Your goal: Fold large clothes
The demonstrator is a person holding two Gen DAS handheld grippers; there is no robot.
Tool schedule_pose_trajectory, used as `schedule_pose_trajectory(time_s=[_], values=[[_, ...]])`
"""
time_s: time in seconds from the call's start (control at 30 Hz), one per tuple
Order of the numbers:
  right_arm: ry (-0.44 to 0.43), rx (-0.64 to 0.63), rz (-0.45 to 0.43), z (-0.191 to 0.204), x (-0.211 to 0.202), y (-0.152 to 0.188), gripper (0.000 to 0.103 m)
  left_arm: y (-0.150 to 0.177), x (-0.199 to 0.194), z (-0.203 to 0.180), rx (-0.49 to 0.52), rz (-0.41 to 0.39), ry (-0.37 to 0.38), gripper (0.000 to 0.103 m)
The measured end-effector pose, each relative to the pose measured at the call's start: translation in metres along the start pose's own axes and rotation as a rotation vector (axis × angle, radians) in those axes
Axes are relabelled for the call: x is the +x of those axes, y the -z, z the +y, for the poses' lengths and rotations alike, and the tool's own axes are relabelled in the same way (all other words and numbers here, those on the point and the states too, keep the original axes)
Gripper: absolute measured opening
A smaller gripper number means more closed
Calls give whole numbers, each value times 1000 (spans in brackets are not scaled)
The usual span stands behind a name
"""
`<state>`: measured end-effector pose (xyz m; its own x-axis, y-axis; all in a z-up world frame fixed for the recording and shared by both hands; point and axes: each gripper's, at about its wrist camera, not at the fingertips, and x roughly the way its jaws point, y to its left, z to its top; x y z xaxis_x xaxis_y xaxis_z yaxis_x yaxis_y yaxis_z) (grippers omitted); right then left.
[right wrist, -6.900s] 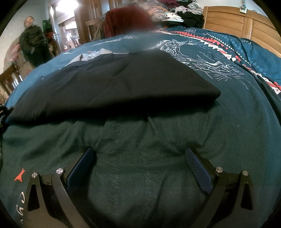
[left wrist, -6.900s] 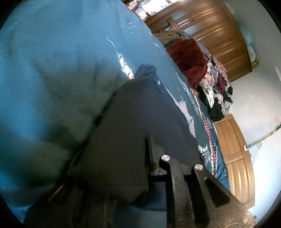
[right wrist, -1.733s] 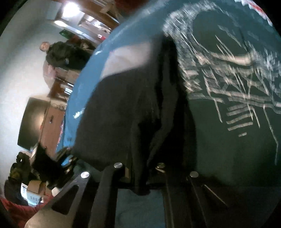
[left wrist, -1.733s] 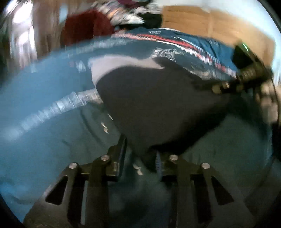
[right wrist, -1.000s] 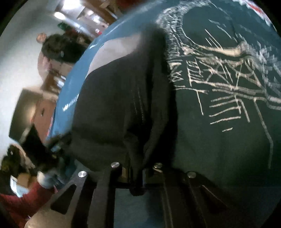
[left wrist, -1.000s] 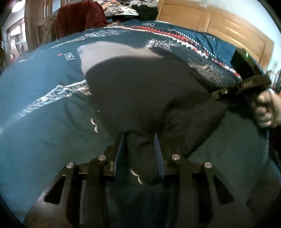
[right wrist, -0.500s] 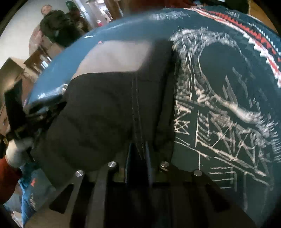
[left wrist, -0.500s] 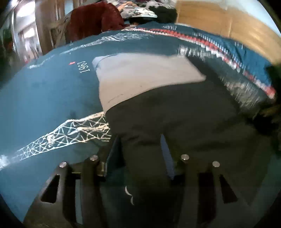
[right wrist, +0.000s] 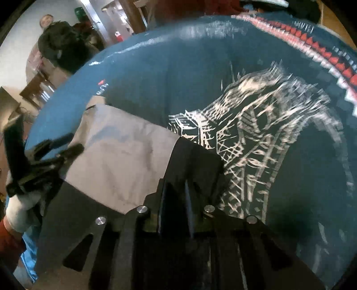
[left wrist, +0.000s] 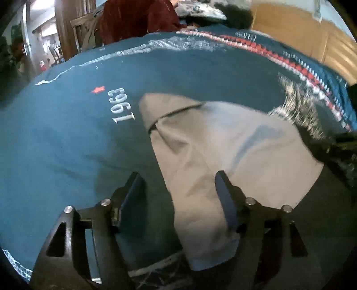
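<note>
The left gripper (left wrist: 178, 196) hangs low over the bed with its jaws spread wide and nothing held; the grey lining edge of the garment (left wrist: 223, 160) lies between and under its fingers without being pinched. The garment, a dark piece with a pale grey panel, rests near the middle of the teal bedspread (left wrist: 67, 145), its grey part toward the printed "1963" (left wrist: 122, 106) and its black part (right wrist: 194, 162) nearer the person. In the right wrist view the gloved left hand (right wrist: 20, 207) shows at the far left edge, carrying that open tool. The right gripper (right wrist: 174, 198) has its jaws drawn nearly together, and black cloth appears to be pinched between them at the near right corner of the garment, beside the white tower print (right wrist: 256, 156). The step in hand looks like setting down a fold: to do it well, the right corner should probably be laid flush with the layer below before release, while the free left tool presses or smooths the grey edge so it does not bunch. Open bedspread lies all around the garment, with most room to the left and ahead; a clothes pile (left wrist: 138, 20) and the wooden headboard (left wrist: 301, 38) stand well apart at the far side.
</note>
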<state>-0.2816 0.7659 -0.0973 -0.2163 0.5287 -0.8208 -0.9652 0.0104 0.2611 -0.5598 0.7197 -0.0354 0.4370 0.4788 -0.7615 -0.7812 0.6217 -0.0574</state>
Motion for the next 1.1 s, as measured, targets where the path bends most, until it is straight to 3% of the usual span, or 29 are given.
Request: schedule_pose_trajectory(time_s=[0.07,0.17,0.27,0.33,0.37,0.43,0.5,0.57,0.6,0.63,0.73,0.8,0.83,0.93,1.1], values=[[-32,-10,-79,8,-40,19,24,15,-39,-11,6,-51,75,52],[-33,-61,-147,32,-97,80,24,65,-97,-37,62,-85,157,53],[-5,-76,-113,52,-101,141,28,123,-109,-66,136,-8,149,61],[-16,-48,-43,54,-78,172,31,147,-100,-71,103,35,113,62],[19,-64,-81,59,-80,179,31,146,-104,-70,83,34,107,62],[85,-76,-73,71,-92,178,37,139,-123,-72,34,43,76,59],[94,-67,-127,86,-125,183,42,142,-151,-80,19,16,76,61],[168,-59,-142,98,-153,205,60,151,-166,-89,18,0,42,69],[204,-49,-139,102,-160,213,76,162,-170,-91,-5,1,39,71],[248,-34,-131,103,-165,229,82,171,-172,-91,-39,7,29,74],[347,25,-67,98,-166,270,84,186,-158,-92,-118,37,13,74],[371,95,-5,87,-156,291,85,193,-137,-94,-165,105,20,78],[393,127,35,80,-148,302,92,197,-130,-94,-170,118,25,83],[427,132,9,79,-147,317,103,196,-132,-96,-150,116,72,103],[407,148,15,75,-145,315,103,190,-125,-103,-135,168,25,103]])
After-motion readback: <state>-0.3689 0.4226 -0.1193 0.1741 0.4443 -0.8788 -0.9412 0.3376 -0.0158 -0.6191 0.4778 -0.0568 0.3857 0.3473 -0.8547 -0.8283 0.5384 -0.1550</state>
